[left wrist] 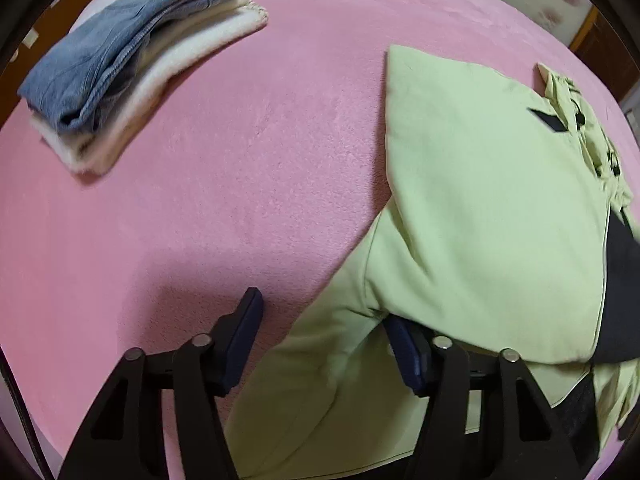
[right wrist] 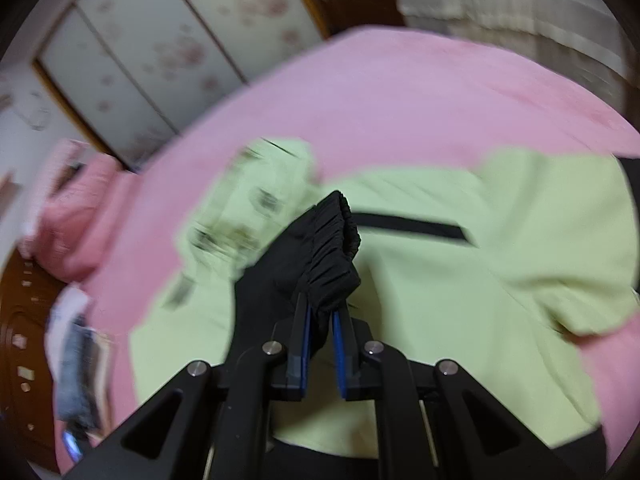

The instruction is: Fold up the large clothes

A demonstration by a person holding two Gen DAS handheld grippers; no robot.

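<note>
Garment: a large light-green fabric jacket with black trim (left wrist: 480,200) lay spread on the right part of the bed in the left wrist view; one green sleeve ran down toward the left gripper; a black strip crossed its chest in the right wrist view.
Cuff: a gathered black elastic cuff (right wrist: 336,240) stood raised above the green body; the picture was blurred around it.
Right gripper (right wrist: 322,316): its blue-padded fingers were pressed nearly together, pinching the black cuff between them.
Left gripper (left wrist: 324,320): its jaws stood partly spread, straddling the green sleeve; the right finger was tucked under a fold of the jacket; the left finger rested over bare cover; whether the pads pressed the cloth could not be told.
Bed: a pink fleece bed cover (left wrist: 240,160) lay under everything.
Pile: a stack of folded clothes, blue denim on cream-white fleece (left wrist: 132,64), sat well apart from the jacket at the far left.
Background: a pale floral-patterned wardrobe door in a wooden frame (right wrist: 160,60) stood beyond the bed.
</note>
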